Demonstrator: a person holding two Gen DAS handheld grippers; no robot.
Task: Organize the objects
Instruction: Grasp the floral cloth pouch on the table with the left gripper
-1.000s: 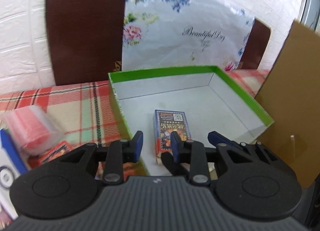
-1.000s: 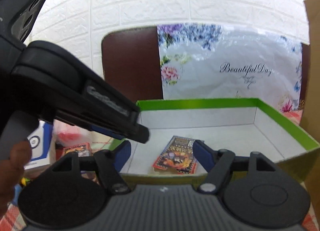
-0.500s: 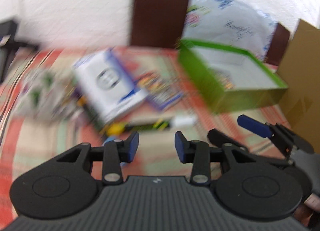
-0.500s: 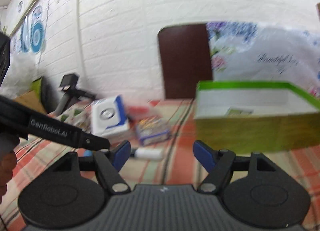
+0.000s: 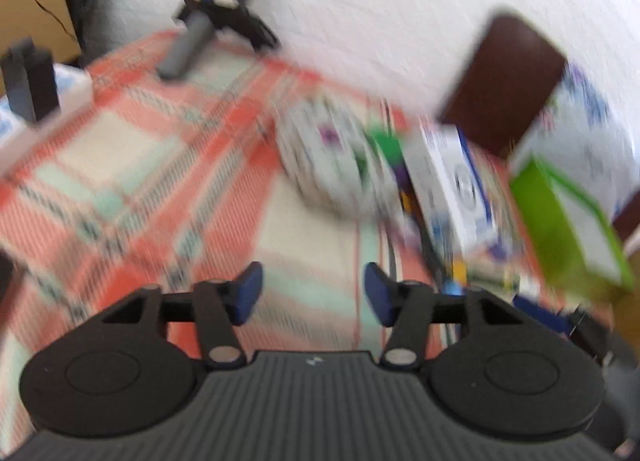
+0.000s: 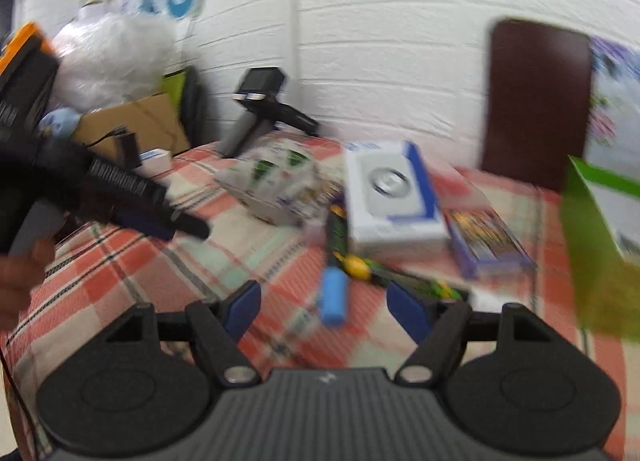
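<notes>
Right gripper [image 6: 322, 307] stands wide and empty, a blue tube [image 6: 333, 295] on the tablecloth [image 6: 132, 261] just ahead of it. Left gripper [image 5: 311, 293] is opening, nothing between its jaws. Best practice: slow down, centre on one item, then close. Beyond lie a white box [image 6: 394, 197] and card pack [image 6: 486, 237]; the green box [image 6: 592, 245] at the right edge is cut off. Motion blur obscures smaller items

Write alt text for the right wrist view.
The open, empty right gripper hovers over a plaid tablecloth strewn with a blue tube, a white box and a card pack. A green box sits at right, the left gripper at left.
</notes>
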